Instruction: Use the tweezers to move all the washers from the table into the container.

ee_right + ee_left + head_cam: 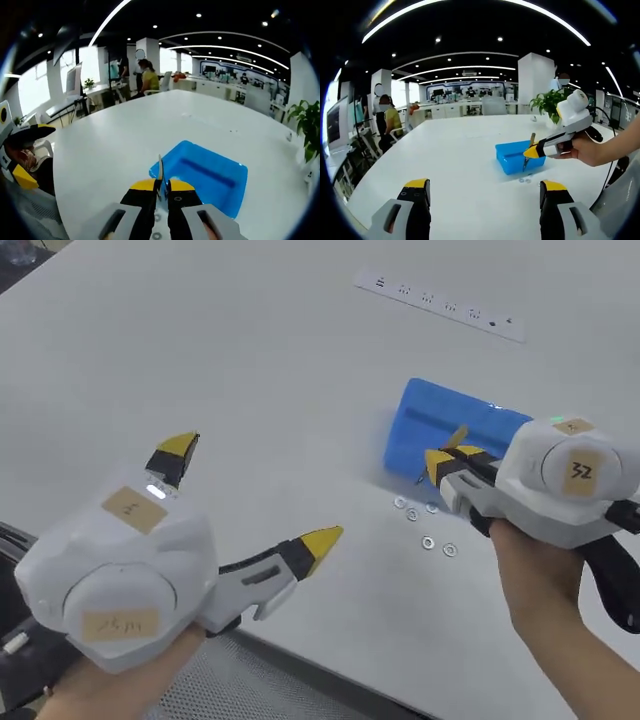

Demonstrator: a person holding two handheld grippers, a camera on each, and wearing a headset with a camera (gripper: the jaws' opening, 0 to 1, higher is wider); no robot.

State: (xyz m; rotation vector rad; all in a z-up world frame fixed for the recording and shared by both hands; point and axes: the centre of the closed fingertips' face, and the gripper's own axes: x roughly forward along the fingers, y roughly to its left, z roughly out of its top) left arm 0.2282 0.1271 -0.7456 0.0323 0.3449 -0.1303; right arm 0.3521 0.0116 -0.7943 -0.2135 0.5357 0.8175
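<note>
White tabletop (200, 340) in an open-plan office with ceiling strip lights; a white power strip (440, 306) lies towards the far edge. A blue container (440, 425), rectangular and open-topped, stands on the tabletop right of centre. Five washers (428, 542) lie loose on the tabletop just beside the container's near wall, in a small scatter, apart from one another. Right tongs (447, 462) are drawn narrow, clamped on the tweezers (527, 155), and sit at the container's near wall above the washers. In the left gripper view the tweezers hang tips-down in front of that wall, the tips close above the washers (522, 180); whether they touch the tabletop or grip a washer cannot be told. In the right gripper view the tweezers (160, 175) rise as a thin blade between the yellow tips, with the container (215, 175) directly ahead and washers (157, 235) below. Left tongs (250, 492) are spread wide and hold nothing, well apart from the container, over bare tabletop on the near left. A potted plant (550, 102) stands beyond the container.
</note>
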